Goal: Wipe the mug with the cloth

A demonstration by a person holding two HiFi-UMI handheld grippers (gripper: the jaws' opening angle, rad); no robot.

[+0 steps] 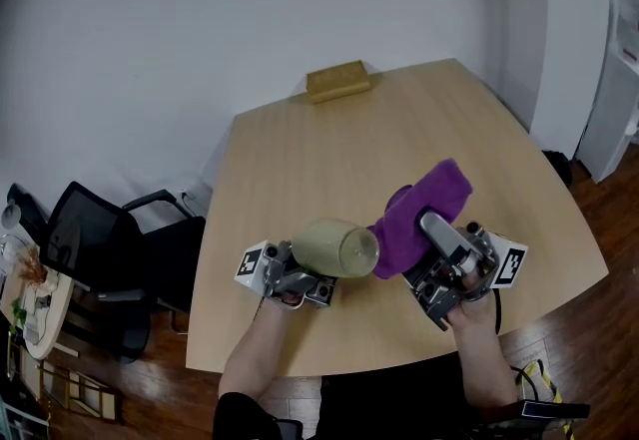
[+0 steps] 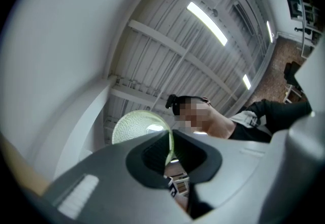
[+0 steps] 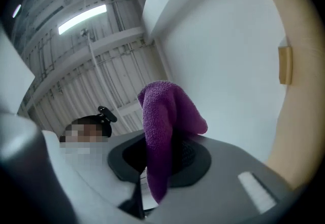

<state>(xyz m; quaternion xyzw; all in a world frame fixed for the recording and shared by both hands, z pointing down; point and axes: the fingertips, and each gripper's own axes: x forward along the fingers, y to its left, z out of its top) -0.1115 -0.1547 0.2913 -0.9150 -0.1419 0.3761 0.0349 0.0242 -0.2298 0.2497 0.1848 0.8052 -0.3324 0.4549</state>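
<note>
Gripping the mug (image 1: 334, 248) by its rim with the left gripper (image 1: 300, 263), over the near part of the table (image 1: 329, 149). Lying on its side there, pale green, one round end turned toward the right gripper (image 1: 427, 230). Seen along the left gripper (image 2: 170, 156) in its own view: jaws closed onto the thin green wall of the mug (image 2: 136, 125), edge running straight down between the dark pads, rounded bulk rising behind them against a ribbed white ceiling (image 2: 152, 55) with strip lights (image 2: 205, 24).

Clamped in the right gripper, the cloth (image 1: 419, 209): purple, bunched, standing out past the jaws and reaching to the mug's nearer end (outlines meeting in the head view, actual touch not certain). Same grip plain in the right gripper view, with the right gripper (image 3: 161, 164) shut on a fold of the cloth (image 3: 162, 116), looped pile showing, top flopping over to one side, lower tail hanging down through the gap.

Elsewhere: a small wooden block (image 1: 337, 81) at the far edge of the table, well apart from both grippers, and the same wooden block (image 3: 285, 65) near the edge of the right gripper view. Black office chair (image 1: 100, 243) to the left of the table, on a dark wood floor (image 1: 599, 219).
</note>
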